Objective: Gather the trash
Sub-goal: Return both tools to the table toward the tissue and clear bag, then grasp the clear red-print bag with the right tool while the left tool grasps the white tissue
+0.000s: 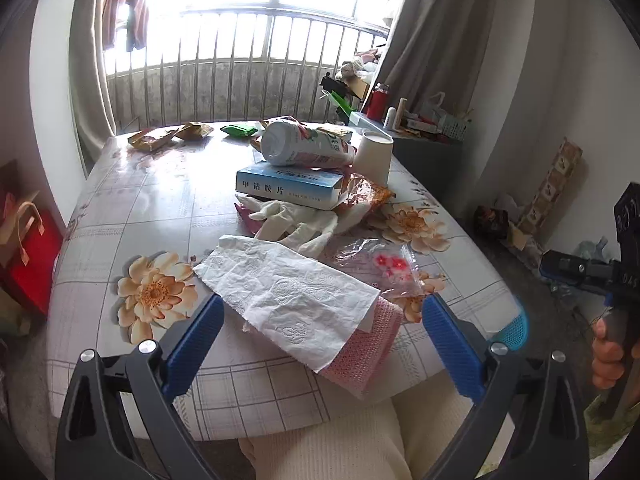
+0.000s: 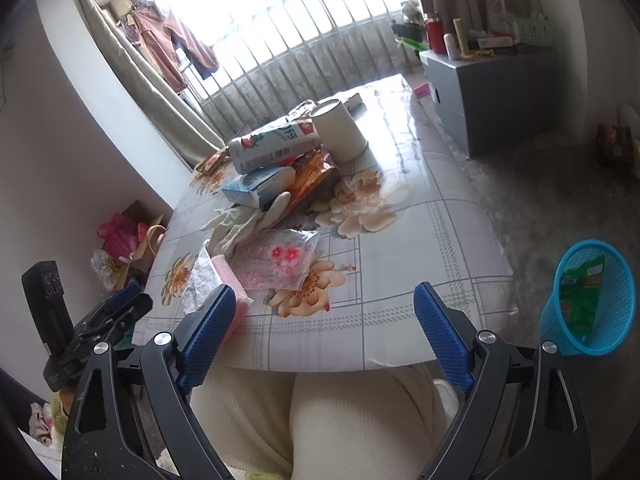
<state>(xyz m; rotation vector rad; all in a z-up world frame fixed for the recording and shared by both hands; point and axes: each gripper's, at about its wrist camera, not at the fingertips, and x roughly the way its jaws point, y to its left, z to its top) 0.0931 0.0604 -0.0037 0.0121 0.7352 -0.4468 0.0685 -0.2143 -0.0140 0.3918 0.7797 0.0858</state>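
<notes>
Trash lies piled on the flowered table [image 1: 160,208]. My left gripper [image 1: 324,320] is open at the near edge. A crumpled white tissue [image 1: 288,296] on a pink cloth [image 1: 368,344] lies between its fingers, untouched by the pads. Behind are a clear bag with red flowers [image 1: 384,264], white gloves [image 1: 296,220], a blue-and-white box [image 1: 288,188], a lying bottle [image 1: 308,144] and a paper cup [image 1: 374,156]. My right gripper [image 2: 324,312] is open over the table's near edge with nothing in it. A blue mesh bin [image 2: 588,300] holding a green wrapper stands on the floor to the right.
Brown wrappers [image 1: 168,136] and a green wrapper [image 1: 238,130] lie at the table's far side. An orange wrapper [image 2: 316,176] sits under the bottle. A grey cabinet [image 2: 488,92] stands at the back right, and bags [image 2: 120,236] on the floor at the left. A person's cream-clad lap is below the table edge.
</notes>
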